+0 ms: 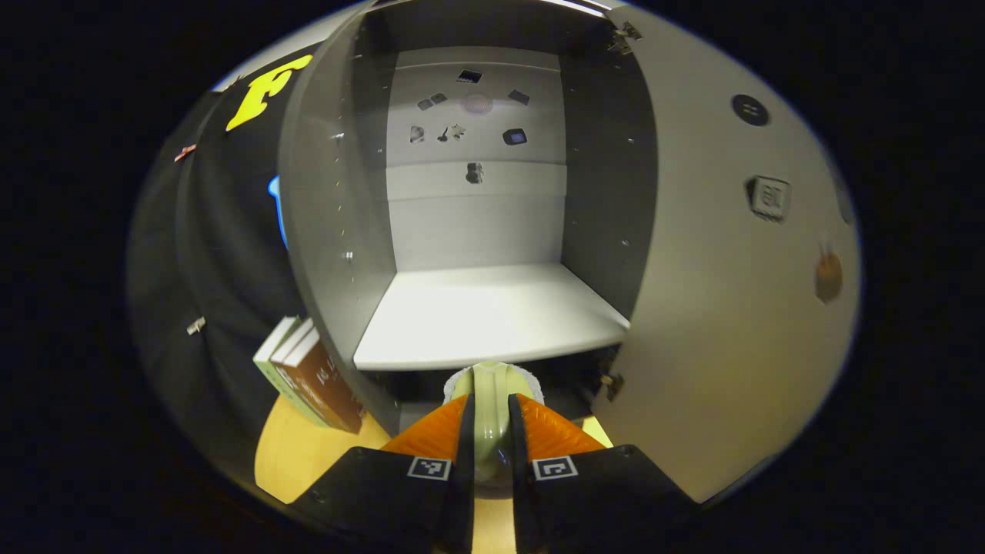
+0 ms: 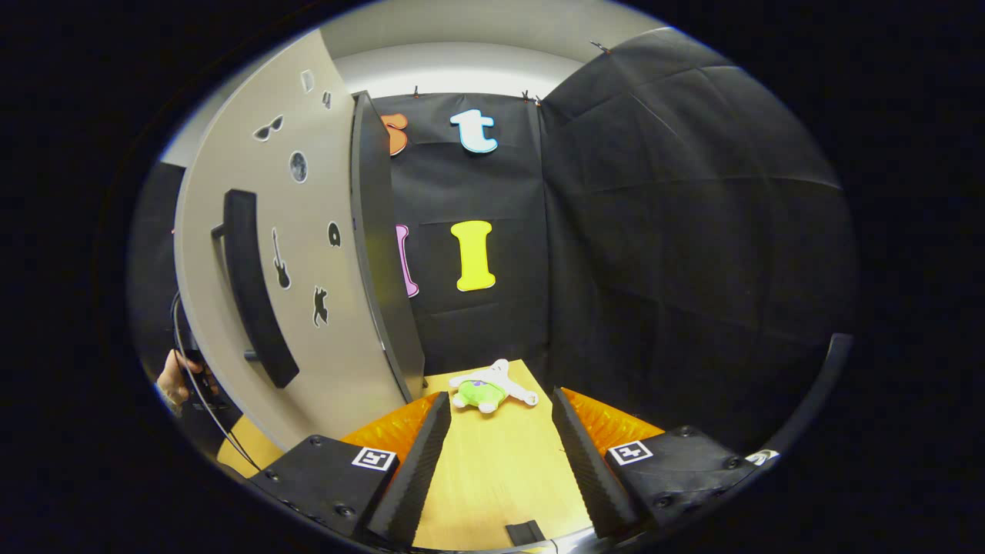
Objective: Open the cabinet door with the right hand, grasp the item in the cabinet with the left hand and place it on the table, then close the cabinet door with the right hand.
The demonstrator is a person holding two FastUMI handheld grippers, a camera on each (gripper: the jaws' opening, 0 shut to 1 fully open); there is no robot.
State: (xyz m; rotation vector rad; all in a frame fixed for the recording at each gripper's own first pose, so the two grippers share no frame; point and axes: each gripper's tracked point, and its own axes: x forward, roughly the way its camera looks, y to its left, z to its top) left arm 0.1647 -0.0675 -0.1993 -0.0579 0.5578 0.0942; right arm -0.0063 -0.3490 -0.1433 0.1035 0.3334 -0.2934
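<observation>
In the left gripper view the grey cabinet stands open, and its white shelf is bare. My left gripper is shut on a pale green item with a white fuzzy edge, held just in front of and below the shelf's front edge. The open door hangs at the right. In the right gripper view the door, with its dark bar handle, stands to the left. My right gripper is open over the wooden table, apart from the handle.
A few books lean against the cabinet's left side on the table. A small white and green plush toy lies on the table just beyond my right fingertips. A hand shows past the door's left edge.
</observation>
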